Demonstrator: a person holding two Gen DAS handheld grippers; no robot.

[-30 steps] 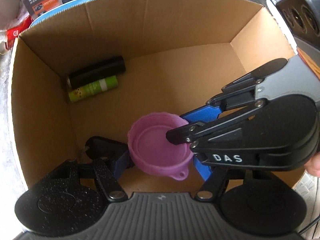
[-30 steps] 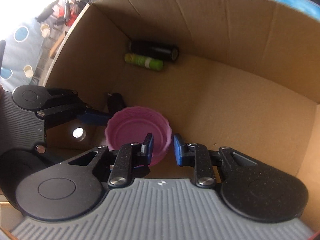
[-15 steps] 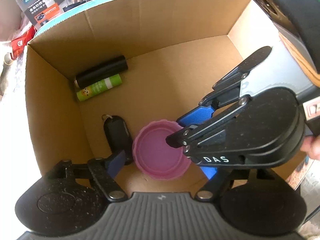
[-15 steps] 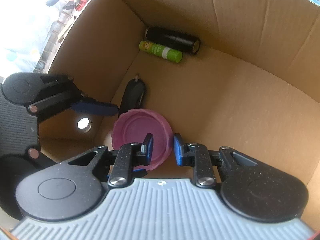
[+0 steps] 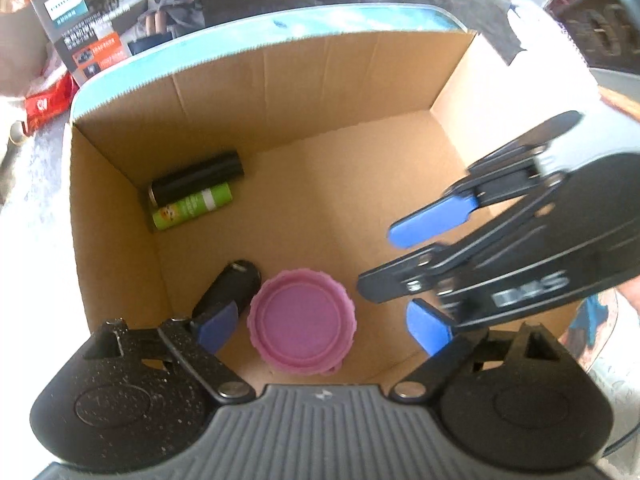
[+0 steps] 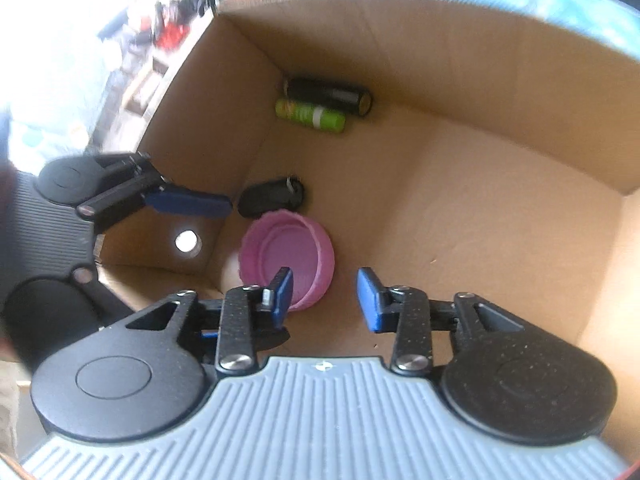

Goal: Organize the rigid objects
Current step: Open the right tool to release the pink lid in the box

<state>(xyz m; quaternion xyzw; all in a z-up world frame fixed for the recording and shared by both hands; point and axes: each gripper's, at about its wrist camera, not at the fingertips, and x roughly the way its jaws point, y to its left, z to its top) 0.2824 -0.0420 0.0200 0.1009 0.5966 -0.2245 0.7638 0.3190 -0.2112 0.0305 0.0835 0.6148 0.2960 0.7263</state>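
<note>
A pink ribbed lid [image 5: 302, 322] [image 6: 288, 260] lies hollow side up on the floor of a cardboard box [image 5: 360, 92], touched by neither gripper. My left gripper [image 5: 322, 328] hangs above it with its jaws opening wide, one pad on each side of the lid and clear of it. My right gripper [image 6: 326, 298] is also opening, with nothing between its pads; its left pad [image 6: 282, 296] sits in front of the lid's rim. In the left wrist view the right gripper [image 5: 400, 256] reaches in from the right. The left gripper's blue finger [image 6: 188, 202] shows at the left.
A black key fob [image 5: 236, 284] [image 6: 272, 198] lies right beside the lid. A black cylinder [image 5: 196, 184] [image 6: 328, 94] and a green tube [image 5: 192, 210] [image 6: 310, 116] lie side by side in the far corner. The box walls stand high all round. Printed cartons [image 5: 92, 36] stand outside.
The lid, held tilted between both grippers a second ago, now lies flat on the box floor. Both grippers have opened wider and risen away from it.
</note>
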